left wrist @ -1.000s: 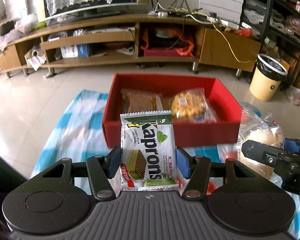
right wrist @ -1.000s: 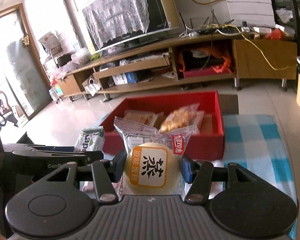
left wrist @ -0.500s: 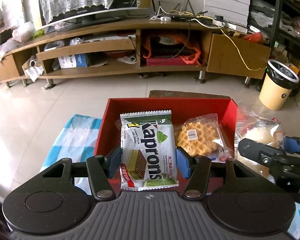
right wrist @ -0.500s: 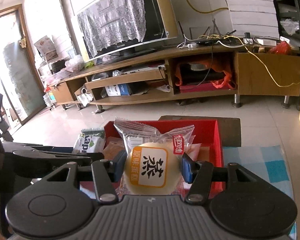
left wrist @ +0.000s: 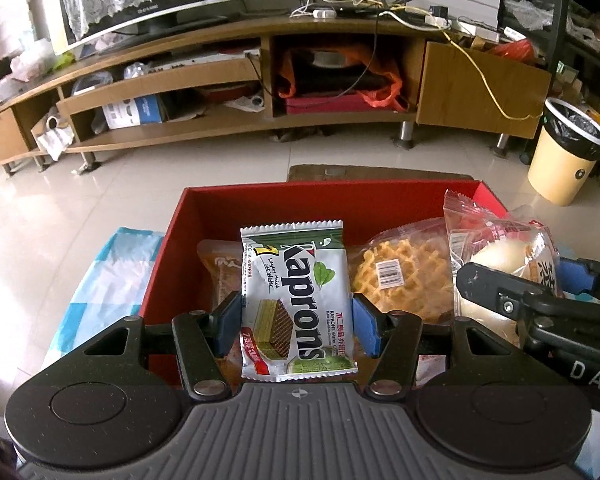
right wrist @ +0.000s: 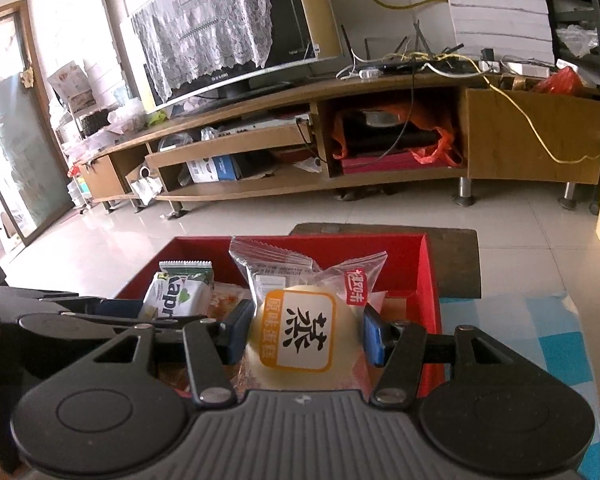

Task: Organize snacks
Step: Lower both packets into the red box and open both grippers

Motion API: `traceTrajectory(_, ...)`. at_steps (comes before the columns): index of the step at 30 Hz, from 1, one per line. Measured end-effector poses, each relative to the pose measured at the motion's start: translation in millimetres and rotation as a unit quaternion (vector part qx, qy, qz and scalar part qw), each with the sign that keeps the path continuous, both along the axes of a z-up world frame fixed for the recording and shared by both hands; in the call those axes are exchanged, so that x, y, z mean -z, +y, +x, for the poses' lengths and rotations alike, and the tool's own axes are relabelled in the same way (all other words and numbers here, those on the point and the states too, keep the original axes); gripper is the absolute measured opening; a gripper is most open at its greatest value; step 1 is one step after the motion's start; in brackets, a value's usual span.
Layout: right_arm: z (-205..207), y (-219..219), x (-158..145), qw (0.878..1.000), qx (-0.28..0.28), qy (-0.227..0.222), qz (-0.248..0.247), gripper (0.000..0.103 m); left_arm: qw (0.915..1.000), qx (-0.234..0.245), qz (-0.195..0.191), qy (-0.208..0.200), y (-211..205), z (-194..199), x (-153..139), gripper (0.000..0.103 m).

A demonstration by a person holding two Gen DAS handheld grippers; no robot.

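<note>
Left gripper [left wrist: 296, 326] clamped on a Kaprons wafer packet [left wrist: 298, 300]; blue pads press the packet's two long edges at about mid-height, packet upright, label facing the camera, its top edge standing clear above the fingers and its bottom edge down near the gripper body. Packet is held over the red box [left wrist: 260, 204], toward the box's near-left part. Inside the box, behind and left of the packet, a brownish wrapped snack [left wrist: 220, 264] lies flat; to the packet's right a waffle in clear wrap [left wrist: 404, 276] lies flat with a barcode sticker up. Right gripper [right wrist: 305, 334] clamped on a round steamed cake in clear wrap [right wrist: 300, 332]; blue pads bear on the cake's left and right sides, the orange-and-white label facing the camera, the crimped top of the bag sticking up above the fingers. This cake is also over the red box [right wrist: 428, 276], toward its right side, close by the right wall. From the left wrist view the same cake [left wrist: 500, 256] sits just right of the waffle, with the right gripper's fingers across its front. From the right wrist view the wafer packet [right wrist: 180, 296] shows to the left of the cake, the two held snacks side by side, apart. Box rests on a blue-and-white checked cloth [left wrist: 108, 276]. Beyond: tiled floor, a long wooden TV stand [left wrist: 260, 80], a yellow waste bin [left wrist: 564, 156] at right.
</note>
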State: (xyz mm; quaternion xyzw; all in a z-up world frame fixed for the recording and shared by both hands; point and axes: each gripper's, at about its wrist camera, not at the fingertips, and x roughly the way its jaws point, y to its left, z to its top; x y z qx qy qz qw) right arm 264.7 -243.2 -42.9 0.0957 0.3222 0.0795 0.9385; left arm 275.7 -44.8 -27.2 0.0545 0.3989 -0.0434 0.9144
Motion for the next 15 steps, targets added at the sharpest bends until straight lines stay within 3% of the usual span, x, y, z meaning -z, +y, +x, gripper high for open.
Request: traceTrajectory(15,20,-2,20,1.000,0.001,0.013,-0.002,0.052,0.9999,-0.003,0.014,0.005,-6,16,13,0.065)
